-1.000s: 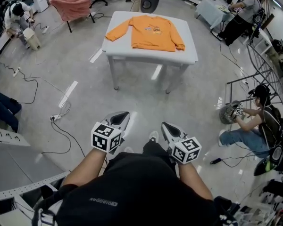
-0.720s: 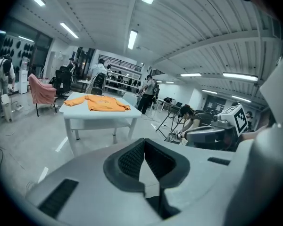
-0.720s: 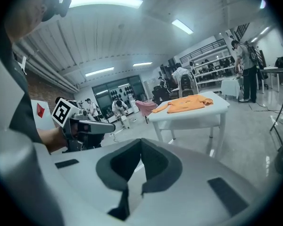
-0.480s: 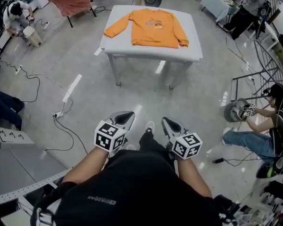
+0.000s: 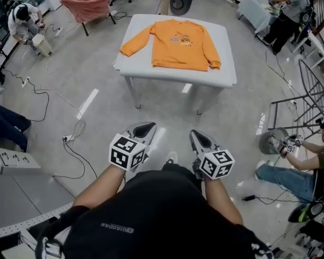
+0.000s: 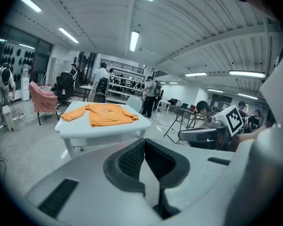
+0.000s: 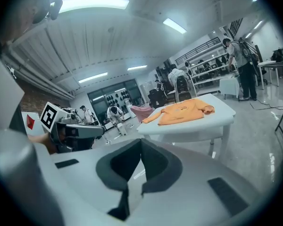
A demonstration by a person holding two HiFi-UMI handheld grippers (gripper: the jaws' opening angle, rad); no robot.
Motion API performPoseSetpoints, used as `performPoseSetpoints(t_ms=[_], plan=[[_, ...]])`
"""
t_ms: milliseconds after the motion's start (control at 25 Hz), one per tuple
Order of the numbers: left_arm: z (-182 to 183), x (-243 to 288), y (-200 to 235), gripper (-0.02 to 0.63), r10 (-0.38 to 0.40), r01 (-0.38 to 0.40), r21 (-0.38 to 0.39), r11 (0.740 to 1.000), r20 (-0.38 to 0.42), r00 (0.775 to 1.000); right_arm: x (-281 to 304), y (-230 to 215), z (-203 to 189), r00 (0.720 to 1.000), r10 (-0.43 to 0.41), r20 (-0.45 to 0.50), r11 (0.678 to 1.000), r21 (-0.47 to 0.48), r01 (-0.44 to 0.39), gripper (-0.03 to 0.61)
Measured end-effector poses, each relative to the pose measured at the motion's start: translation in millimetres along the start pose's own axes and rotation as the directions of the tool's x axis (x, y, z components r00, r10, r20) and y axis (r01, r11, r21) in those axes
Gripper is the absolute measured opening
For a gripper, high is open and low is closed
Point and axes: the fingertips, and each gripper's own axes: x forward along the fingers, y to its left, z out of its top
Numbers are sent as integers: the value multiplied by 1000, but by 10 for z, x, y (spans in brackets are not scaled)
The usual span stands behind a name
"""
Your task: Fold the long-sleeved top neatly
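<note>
Where the grey floor (image 5: pixel 97 63) opens ahead of the person, a white table (image 5: pixel 227 75) stands. The orange long-sleeved top (image 5: pixel 178 39) lies flat and unfolded on it, one sleeve stretched toward the table's left edge in the head view. Left gripper (image 5: pixel 143 127): jaws together, nothing between them. Right gripper (image 5: pixel 198 139): same, closed and empty. Both are held near the person's body, well apart from the table.

A pink-draped chair (image 5: pixel 87 3) is located at upper left; cables (image 5: pixel 69 138) are laid across the floor (image 5: pixel 59 74) at left.
</note>
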Motion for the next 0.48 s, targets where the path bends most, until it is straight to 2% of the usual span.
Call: performPoseSetpoints(t_ms=[240, 480], plan=[[331, 317, 134, 6, 27, -27, 5, 1000, 2, 1000, 208, -239, 475, 999, 31, 17, 998, -47, -30, 5], [454, 674, 130, 6, 33, -33, -10, 999, -5, 999, 360, -459, 551, 997, 69, -18, 996, -60, -70, 5]])
